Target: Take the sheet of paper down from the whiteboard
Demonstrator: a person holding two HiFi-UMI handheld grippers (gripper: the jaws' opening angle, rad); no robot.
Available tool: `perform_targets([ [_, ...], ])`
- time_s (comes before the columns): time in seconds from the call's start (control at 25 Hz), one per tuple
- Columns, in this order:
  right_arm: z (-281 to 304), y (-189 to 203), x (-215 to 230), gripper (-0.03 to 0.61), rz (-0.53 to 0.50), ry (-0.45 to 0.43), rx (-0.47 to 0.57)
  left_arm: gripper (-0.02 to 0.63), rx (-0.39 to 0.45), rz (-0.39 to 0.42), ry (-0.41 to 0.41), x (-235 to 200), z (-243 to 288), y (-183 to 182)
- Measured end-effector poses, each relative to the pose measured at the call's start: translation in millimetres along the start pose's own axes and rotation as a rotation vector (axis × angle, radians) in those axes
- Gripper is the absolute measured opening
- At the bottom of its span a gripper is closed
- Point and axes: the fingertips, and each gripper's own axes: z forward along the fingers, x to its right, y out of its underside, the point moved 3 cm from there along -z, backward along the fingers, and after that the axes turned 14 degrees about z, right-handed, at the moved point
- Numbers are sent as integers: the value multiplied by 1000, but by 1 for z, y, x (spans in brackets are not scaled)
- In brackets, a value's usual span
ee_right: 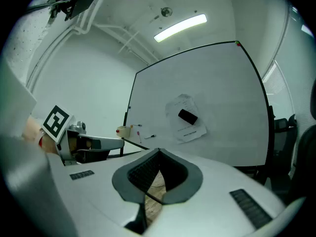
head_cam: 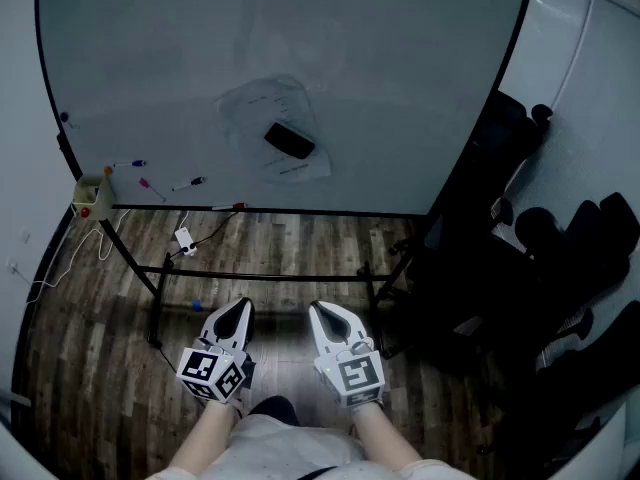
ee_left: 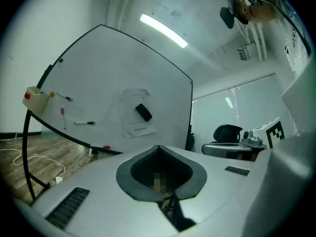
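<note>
A crinkled white sheet of paper (head_cam: 262, 106) hangs near the middle of the whiteboard (head_cam: 400, 88), with a black eraser-like block (head_cam: 289, 141) lying across it. The same paper (ee_left: 134, 125) and block (ee_left: 143, 112) show in the left gripper view, and the paper (ee_right: 191, 132) and block (ee_right: 187, 116) in the right gripper view. My left gripper (head_cam: 243, 308) and right gripper (head_cam: 318, 311) are held side by side low near my body, well short of the board. Both point level at it, jaws shut and empty.
Markers (head_cam: 190, 183) cling to the board's lower left, and a yellow cup (head_cam: 90, 196) hangs at its left corner. The black stand frame (head_cam: 260, 273) crosses the wood floor. A white cable (head_cam: 70, 258) lies left; black chairs (head_cam: 540, 268) crowd the right.
</note>
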Motion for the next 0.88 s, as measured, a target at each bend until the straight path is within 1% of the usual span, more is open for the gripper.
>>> perform_targets([
  [0.12, 3, 6, -2, 18, 0, -5, -1, 15, -3, -3, -7, -2, -2, 1],
  [0.32, 6, 5, -1, 18, -15, -12, -1, 15, -4, -1, -13, -4, 3, 3],
  [0.48, 7, 6, 10, 18, -47, 3, 9, 15, -5, 4, -8, -4, 12, 5],
  [0.68, 5, 6, 22, 18, -3, 41, 17, 15, -7, 2, 0, -6, 26, 6],
  [0.88, 16, 8, 34, 18, -2, 52, 13, 15, -6, 2, 10, -10, 42, 8],
])
